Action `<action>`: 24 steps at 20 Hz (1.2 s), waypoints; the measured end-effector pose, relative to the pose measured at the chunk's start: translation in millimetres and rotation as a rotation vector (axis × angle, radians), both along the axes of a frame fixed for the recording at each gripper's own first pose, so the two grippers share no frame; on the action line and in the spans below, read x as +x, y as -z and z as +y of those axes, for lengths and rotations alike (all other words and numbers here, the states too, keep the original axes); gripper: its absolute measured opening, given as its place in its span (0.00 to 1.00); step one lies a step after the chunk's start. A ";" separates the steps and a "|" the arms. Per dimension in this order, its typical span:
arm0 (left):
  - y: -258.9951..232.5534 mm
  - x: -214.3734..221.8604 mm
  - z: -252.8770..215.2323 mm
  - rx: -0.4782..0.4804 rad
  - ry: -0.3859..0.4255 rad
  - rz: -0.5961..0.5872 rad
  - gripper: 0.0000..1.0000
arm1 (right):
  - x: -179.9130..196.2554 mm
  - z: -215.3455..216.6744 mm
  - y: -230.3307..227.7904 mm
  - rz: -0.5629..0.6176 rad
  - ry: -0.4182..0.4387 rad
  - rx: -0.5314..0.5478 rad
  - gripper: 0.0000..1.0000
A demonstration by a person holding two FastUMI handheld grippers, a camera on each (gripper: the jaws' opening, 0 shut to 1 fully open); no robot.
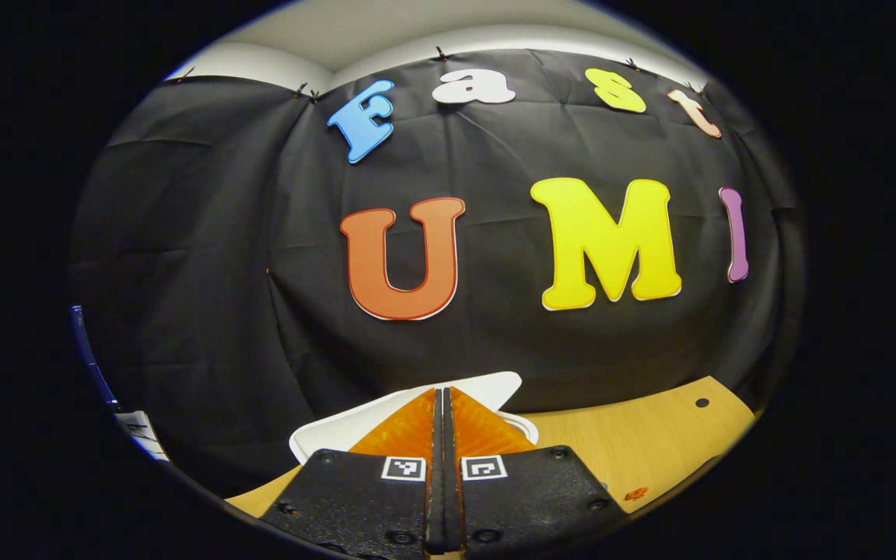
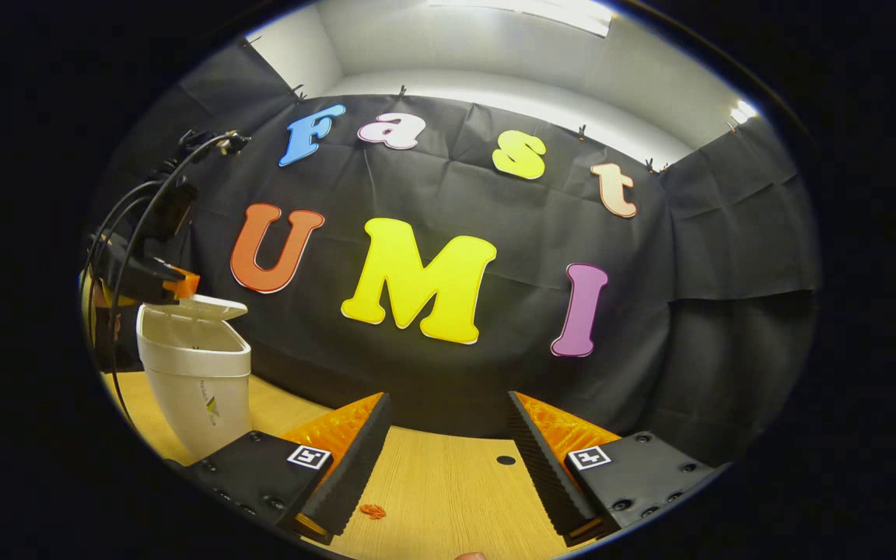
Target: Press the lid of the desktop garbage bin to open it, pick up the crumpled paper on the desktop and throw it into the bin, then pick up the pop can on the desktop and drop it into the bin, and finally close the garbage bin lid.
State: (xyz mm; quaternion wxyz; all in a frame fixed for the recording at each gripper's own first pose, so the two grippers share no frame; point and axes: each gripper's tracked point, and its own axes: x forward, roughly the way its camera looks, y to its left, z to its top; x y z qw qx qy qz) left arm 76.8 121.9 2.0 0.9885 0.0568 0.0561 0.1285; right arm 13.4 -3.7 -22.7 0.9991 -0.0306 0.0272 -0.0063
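Observation:
The white desktop bin (image 2: 197, 389) stands on the wooden table at the left of the right gripper view. Its lid (image 2: 201, 306) is tilted up over the open mouth. My left gripper (image 2: 180, 283), with black cables trailing from it, hovers at the lid's near edge; whether it touches is unclear. In the left gripper view, the left gripper (image 1: 443, 390) is shut with nothing between its fingers, and the white lid (image 1: 495, 384) and bin rim (image 1: 322, 440) lie just behind its tips. My right gripper (image 2: 448, 401) is open and empty above the table.
The light wooden table (image 2: 448, 490) has a small dark hole (image 2: 505, 460) and a small orange scrap (image 2: 372, 511) near the right gripper. The same tabletop (image 1: 650, 443) stretches to the right of the bin. The black cloth wall stands close behind.

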 end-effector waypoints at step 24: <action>-23.3 -62.1 -13.4 -0.036 0.090 -0.047 0.77 | 32.2 41.9 123.9 0.293 -0.098 0.029 0.94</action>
